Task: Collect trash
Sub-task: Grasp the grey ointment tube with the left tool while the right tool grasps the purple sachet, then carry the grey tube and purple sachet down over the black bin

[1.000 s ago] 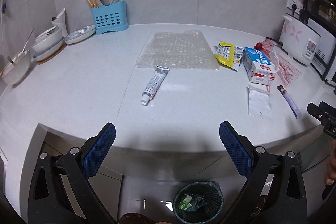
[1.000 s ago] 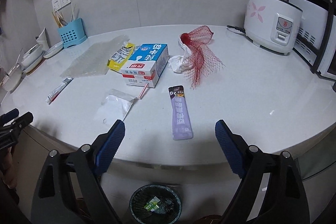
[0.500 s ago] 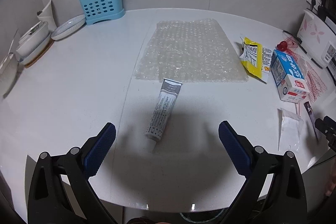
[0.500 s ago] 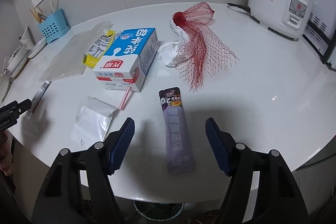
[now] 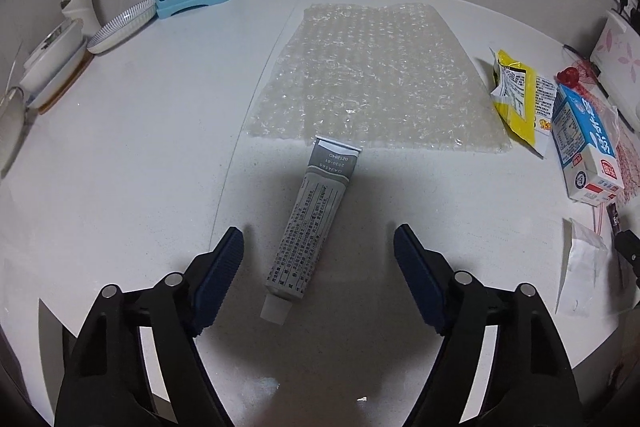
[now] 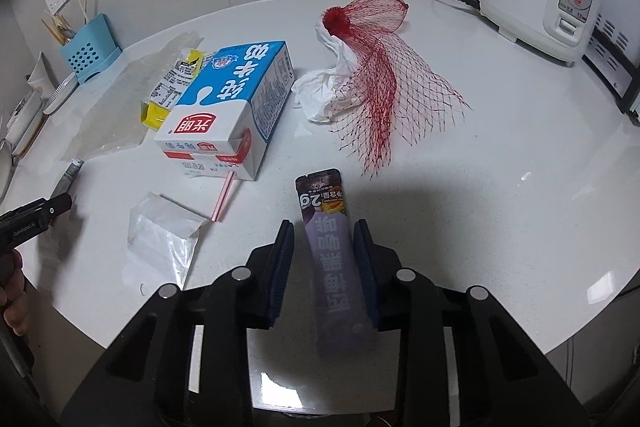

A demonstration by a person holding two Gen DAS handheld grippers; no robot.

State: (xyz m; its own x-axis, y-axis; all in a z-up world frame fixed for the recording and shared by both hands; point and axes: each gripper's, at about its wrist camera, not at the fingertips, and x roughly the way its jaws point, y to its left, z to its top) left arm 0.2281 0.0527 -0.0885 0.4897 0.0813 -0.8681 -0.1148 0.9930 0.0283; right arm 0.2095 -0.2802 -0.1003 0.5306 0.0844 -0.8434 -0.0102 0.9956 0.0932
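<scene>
Grey and printed with small text, a squeezed tube [image 5: 316,223] lies on the white counter [image 5: 140,147] in the middle of our left wrist view, cap toward the bottom of the frame. Our left gripper [image 5: 318,251] has its jaws closing, one on each side of the tube, neither pad touching it. Above the tube spreads a sheet of bubble wrap [image 5: 372,79]; a yellow wrapper [image 5: 516,91] and a blue milk carton [image 5: 580,143] sit at the right edge.

From the right wrist view, our right gripper [image 6: 324,267] has its jaws closing on a purple sachet [image 6: 332,247] at lower centre, the right pad against its edge, the left one just beside it. A red net bag [image 6: 376,67] lies above, the milk carton [image 6: 236,99] to the upper left, a clear plastic bag [image 6: 160,239] at lower left.
</scene>
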